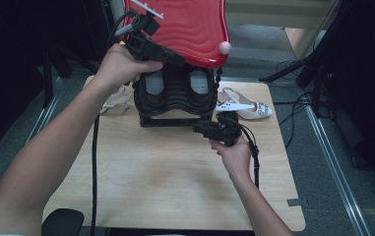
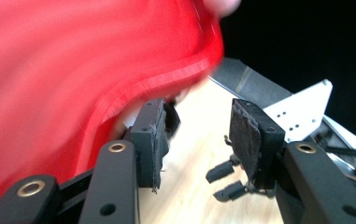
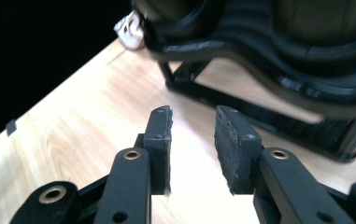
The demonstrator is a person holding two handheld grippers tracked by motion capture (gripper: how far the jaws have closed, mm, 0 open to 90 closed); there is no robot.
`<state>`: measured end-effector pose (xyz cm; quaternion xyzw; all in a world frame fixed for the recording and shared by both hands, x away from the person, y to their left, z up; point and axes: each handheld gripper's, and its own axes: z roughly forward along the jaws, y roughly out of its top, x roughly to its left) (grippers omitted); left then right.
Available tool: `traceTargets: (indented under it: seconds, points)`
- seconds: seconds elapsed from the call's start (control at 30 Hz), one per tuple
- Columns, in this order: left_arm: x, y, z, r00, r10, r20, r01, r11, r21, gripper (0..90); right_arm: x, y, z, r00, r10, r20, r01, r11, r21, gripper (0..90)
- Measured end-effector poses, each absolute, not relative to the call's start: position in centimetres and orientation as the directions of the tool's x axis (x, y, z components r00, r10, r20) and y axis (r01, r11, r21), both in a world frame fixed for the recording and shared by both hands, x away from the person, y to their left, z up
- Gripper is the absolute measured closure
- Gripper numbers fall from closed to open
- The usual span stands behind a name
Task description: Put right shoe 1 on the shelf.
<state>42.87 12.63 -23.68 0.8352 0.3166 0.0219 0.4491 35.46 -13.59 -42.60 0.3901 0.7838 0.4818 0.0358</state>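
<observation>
Two grippers — left gripper [image 1: 175, 60], right gripper [image 1: 198, 127] (fingers apart) — beside black rack [image 1: 175, 98]

1. From my high view the room is dim; the surroundings fall to near black, while the counter [image 1: 175, 172] is evenly and softly lit from above.
2. I see only faint, soft-edged shadows under the black rack [image 1: 175, 98].
3. The red lid [image 1: 185, 29] carries pale sheen along its ridges.
4. In my left gripper view the red lid [image 2: 73, 70] is smeared by motion blur.
5. In my right gripper view the counter [image 3: 73, 135] glares pale near the bottom edge, and the black rack [image 3: 283, 70] looks soft.
</observation>
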Motion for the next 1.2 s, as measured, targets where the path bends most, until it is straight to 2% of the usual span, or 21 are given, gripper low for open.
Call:
traceTargets:
  seconds: [0.1,0.43,0.53,0.57,0.67,0.77,0.97,1.2]
  points:
    - [41.5,13.6,-25.5,0.802,0.533,-0.269,0.517,-0.396,0.759,54.0,34.7,-13.8,-43.2,-0.700,0.645,0.306,0.573,0.252,0.780,67.5]
    - [39.6,16.0,-30.2,0.778,0.545,-0.313,0.565,-0.389,0.728,51.9,33.3,-15.8,-45.0,-0.688,0.620,0.376,0.619,0.233,0.750,70.0]
    - [39.3,16.4,-30.9,0.773,0.545,-0.323,0.572,-0.380,0.727,51.8,33.2,-16.1,-45.1,-0.679,0.617,0.398,0.632,0.217,0.744,65.0]
    - [39.0,16.7,-31.4,0.772,0.541,-0.333,0.576,-0.376,0.726,51.5,33.1,-16.4,-45.3,-0.669,0.623,0.405,0.640,0.206,0.740,55.5]
    - [38.6,16.9,-32.1,0.766,0.544,-0.343,0.585,-0.368,0.723,51.4,33.1,-16.6,-45.5,-0.663,0.617,0.424,0.658,0.211,0.722,55.0]
    - [38.1,17.2,-33.3,0.761,0.546,-0.351,0.591,-0.359,0.722,50.2,32.4,-17.1,-45.7,-0.644,0.657,0.391,0.646,0.195,0.738,59.1]
    - [37.3,17.6,-35.3,0.756,0.548,-0.358,0.597,-0.353,0.720,48.9,31.9,-18.0,-45.8,-0.663,0.620,0.419,0.641,0.181,0.746,62.4]
    - [36.7,18.2,-37.6,0.734,0.564,-0.378,0.623,-0.337,0.706,48.2,30.9,-18.6,-46.3,-0.702,0.634,0.323,0.574,0.236,0.784,58.6]
